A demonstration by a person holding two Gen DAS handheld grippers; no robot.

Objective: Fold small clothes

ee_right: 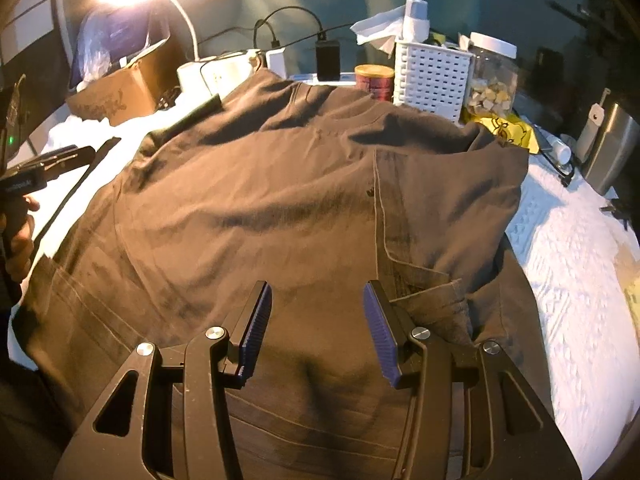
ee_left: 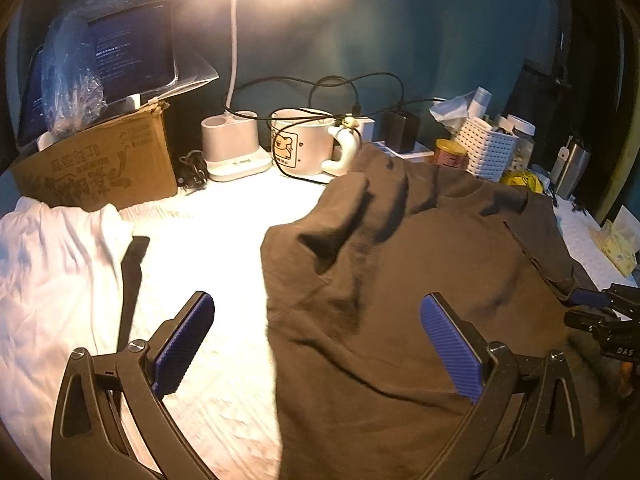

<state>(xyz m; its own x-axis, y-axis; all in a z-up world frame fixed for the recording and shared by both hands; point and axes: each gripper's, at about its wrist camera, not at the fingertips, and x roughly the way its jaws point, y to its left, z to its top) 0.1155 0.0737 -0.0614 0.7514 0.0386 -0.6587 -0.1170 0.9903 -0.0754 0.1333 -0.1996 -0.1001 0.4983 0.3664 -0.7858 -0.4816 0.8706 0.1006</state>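
Only left wrist shows white garment [ee_left: 52, 264] — right doesn't.

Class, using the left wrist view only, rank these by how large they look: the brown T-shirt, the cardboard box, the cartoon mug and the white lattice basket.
1. brown T-shirt
2. cardboard box
3. cartoon mug
4. white lattice basket, close to the mug, so unsure

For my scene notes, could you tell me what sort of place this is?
Probably a cluttered desk in a home or dorm room: a lit desk lamp, a mug tangled in charger cables, and a white basket of odds and ends behind the brown shirt.
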